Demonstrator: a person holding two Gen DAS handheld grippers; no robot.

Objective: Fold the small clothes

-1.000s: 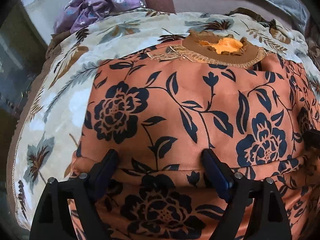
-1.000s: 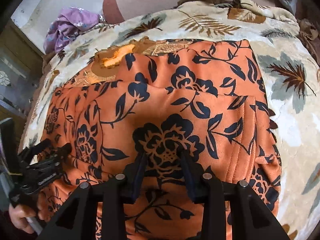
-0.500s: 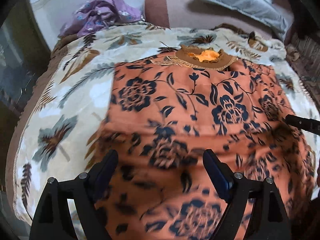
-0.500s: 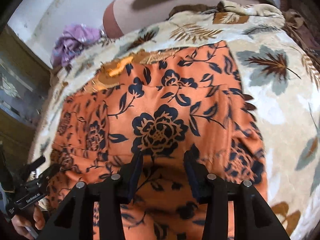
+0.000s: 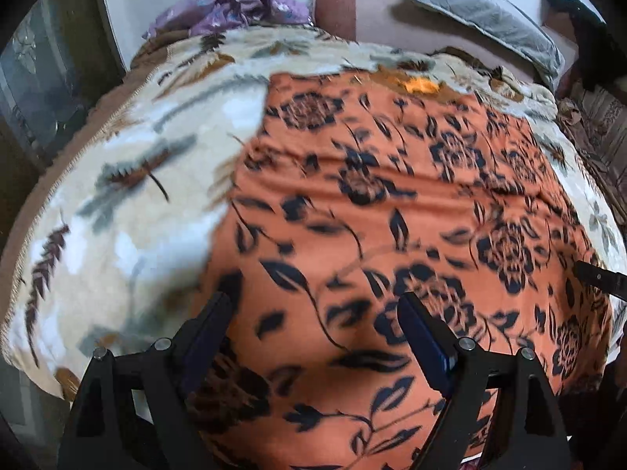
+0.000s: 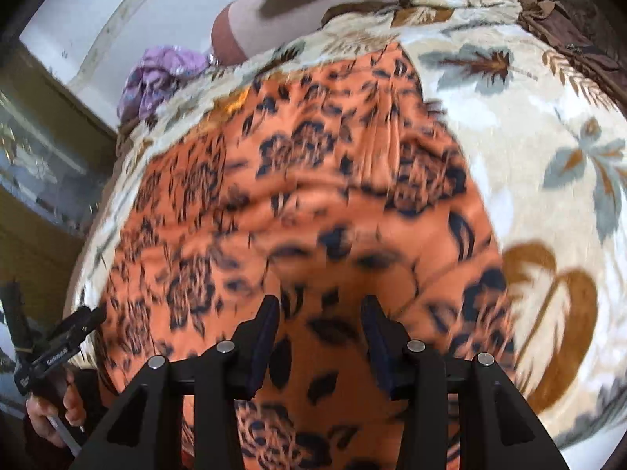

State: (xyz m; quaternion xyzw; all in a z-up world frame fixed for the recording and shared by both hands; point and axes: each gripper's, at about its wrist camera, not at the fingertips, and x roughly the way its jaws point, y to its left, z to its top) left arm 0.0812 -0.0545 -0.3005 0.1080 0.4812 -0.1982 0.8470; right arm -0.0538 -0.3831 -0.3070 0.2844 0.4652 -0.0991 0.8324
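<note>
An orange garment with a dark floral print lies spread on a cream leaf-patterned blanket; its brown collar is at the far end. It also shows in the right wrist view. My left gripper is open above the garment's near left part, holding nothing. My right gripper is open, jaws narrower apart, above the garment's near part. Both views are motion-blurred. The left gripper shows at the lower left of the right wrist view.
A crumpled purple cloth lies at the far left of the bed. A grey pillow and a brown bolster lie beyond the blanket. A cabinet stands to the left.
Both grippers have pulled back and up from the garment, so more of the bed shows. The fold seen a second ago is gone; the garment lies longer toward me.
</note>
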